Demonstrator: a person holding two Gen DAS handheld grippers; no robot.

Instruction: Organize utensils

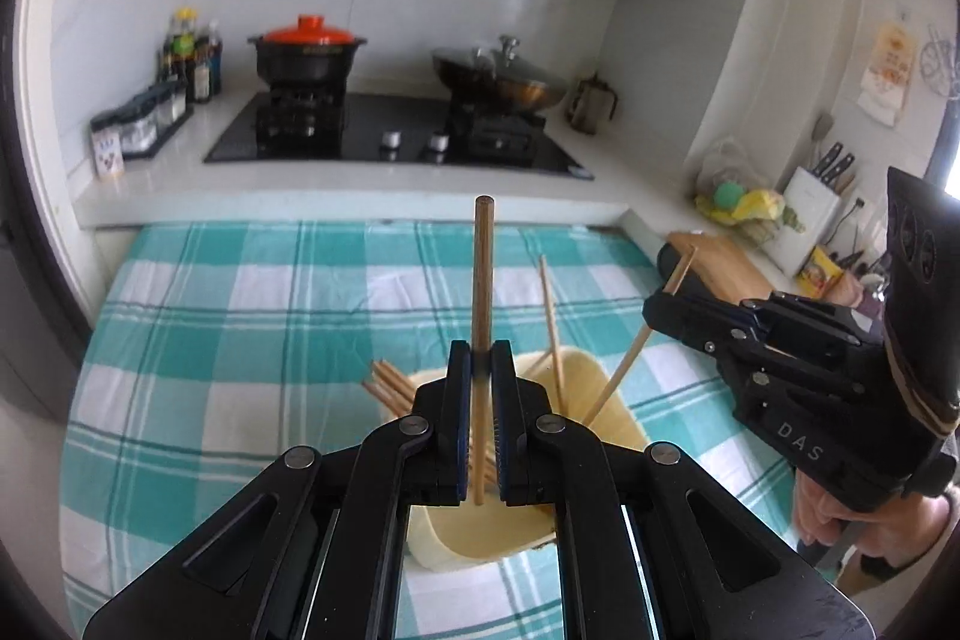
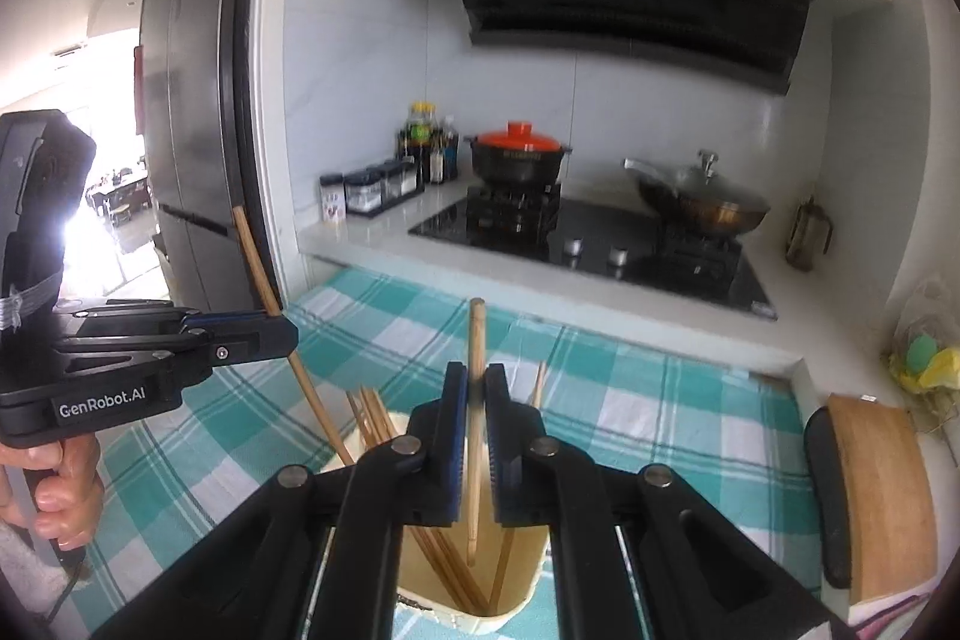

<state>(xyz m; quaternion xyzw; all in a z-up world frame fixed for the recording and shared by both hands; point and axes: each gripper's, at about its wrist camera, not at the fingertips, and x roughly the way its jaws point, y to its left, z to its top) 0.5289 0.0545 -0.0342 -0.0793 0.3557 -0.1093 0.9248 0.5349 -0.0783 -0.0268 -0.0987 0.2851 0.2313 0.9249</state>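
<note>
A cream utensil holder (image 1: 600, 400) stands on the teal checked cloth (image 1: 240, 316) and holds several wooden chopsticks (image 1: 390, 385). My left gripper (image 1: 482, 358) is shut on one chopstick (image 1: 483, 274), held upright with its lower end over the holder. My right gripper (image 2: 476, 382) is shut on another chopstick (image 2: 476, 340), its tip down inside the holder (image 2: 522, 598). Each gripper shows in the other's view: the right one (image 1: 672, 292) with its chopstick slanting into the holder, the left one (image 2: 282, 328) with its chopstick (image 2: 258, 268) slanting down toward the holder.
A counter behind the cloth carries a gas hob (image 1: 390, 130), a black pot with red lid (image 1: 309, 49), a lidded wok (image 1: 498, 76) and seasoning jars (image 1: 144, 118). A wooden cutting board (image 2: 882, 496) lies to the right, a knife block (image 1: 810, 208) beyond it. A fridge (image 2: 192, 112) stands left.
</note>
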